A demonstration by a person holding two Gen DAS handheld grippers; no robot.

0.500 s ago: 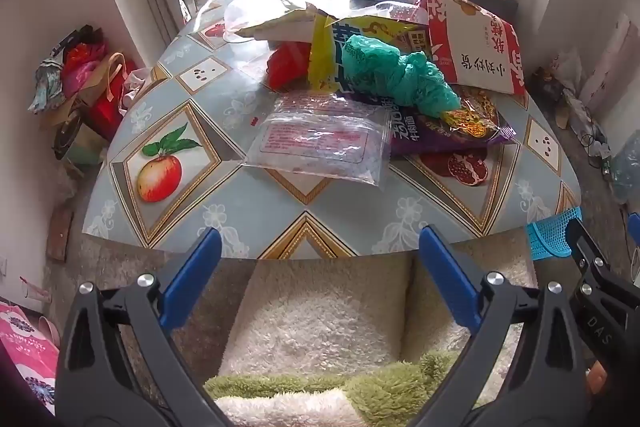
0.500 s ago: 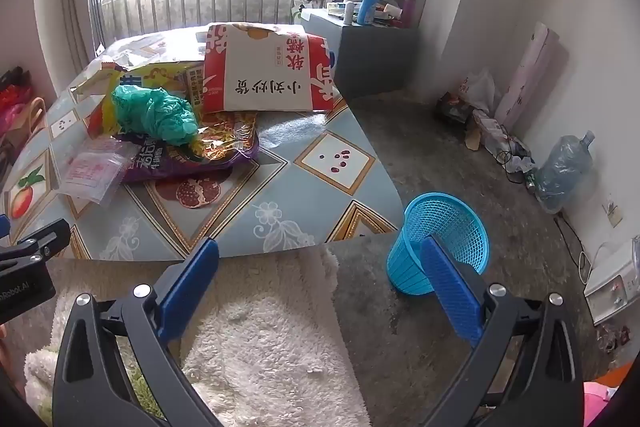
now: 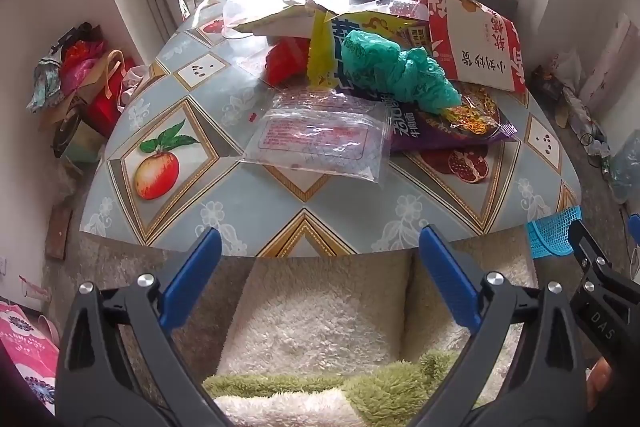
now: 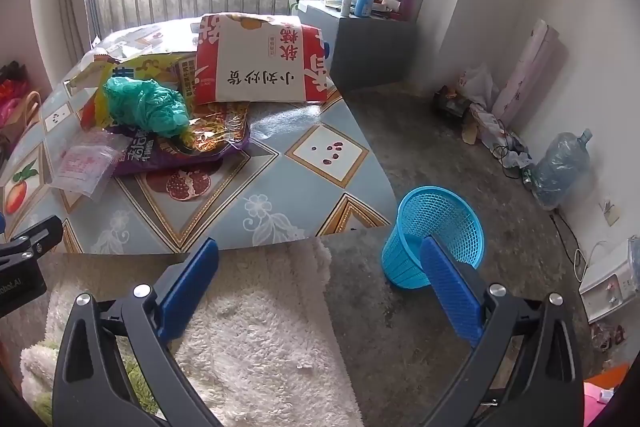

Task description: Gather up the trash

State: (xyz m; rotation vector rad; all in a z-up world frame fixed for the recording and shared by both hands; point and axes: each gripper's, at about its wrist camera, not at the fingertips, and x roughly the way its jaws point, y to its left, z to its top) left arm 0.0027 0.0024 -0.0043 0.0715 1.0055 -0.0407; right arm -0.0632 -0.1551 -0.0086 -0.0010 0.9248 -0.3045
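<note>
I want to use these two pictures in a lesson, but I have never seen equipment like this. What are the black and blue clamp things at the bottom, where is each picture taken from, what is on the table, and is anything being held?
They are hand-held grippers, one in each of a person's hands, each with two blue-padded fingers and a wide-angle camera looking forward along them. One picture comes from the left gripper, the other from the right gripper. Both are open and hold nothing.

On the table, covered with a fruit-patterned cloth, lies a heap of rubbish: a clear plastic bag nearest, a crumpled green bag, a purple snack wrapper, a yellow packet and a red and white paper bag. A blue mesh bin stands on the floor to the right of the table, presumably for the rubbish.
</note>
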